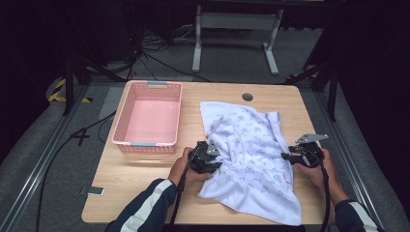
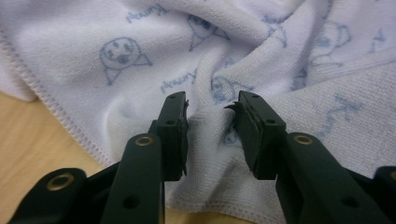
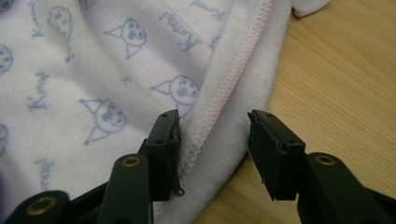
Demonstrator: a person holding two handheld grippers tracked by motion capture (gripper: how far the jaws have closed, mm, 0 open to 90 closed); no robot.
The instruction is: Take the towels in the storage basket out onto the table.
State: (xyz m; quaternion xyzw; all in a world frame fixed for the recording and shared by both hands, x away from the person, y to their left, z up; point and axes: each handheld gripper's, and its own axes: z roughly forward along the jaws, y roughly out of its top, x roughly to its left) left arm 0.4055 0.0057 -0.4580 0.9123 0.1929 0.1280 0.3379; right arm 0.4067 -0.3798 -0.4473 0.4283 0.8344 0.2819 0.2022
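Both tongs (image 2: 210, 135) (image 3: 212, 154) agape — straddling towel (image 1: 251, 145) edges.

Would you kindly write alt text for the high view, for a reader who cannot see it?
A person at a wooden table holds tongs in each hand at opposite side edges of a crumpled white towel printed with small blue figures: the left tongs and the right tongs. An empty pink basket sits to the towel's left.

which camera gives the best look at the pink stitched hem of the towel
The right gripper view: the towel hem's pink stitching runs sharp and close between the open jaws. The left gripper view shows a paler hem; the high view shows the towel whole, stitching too small.
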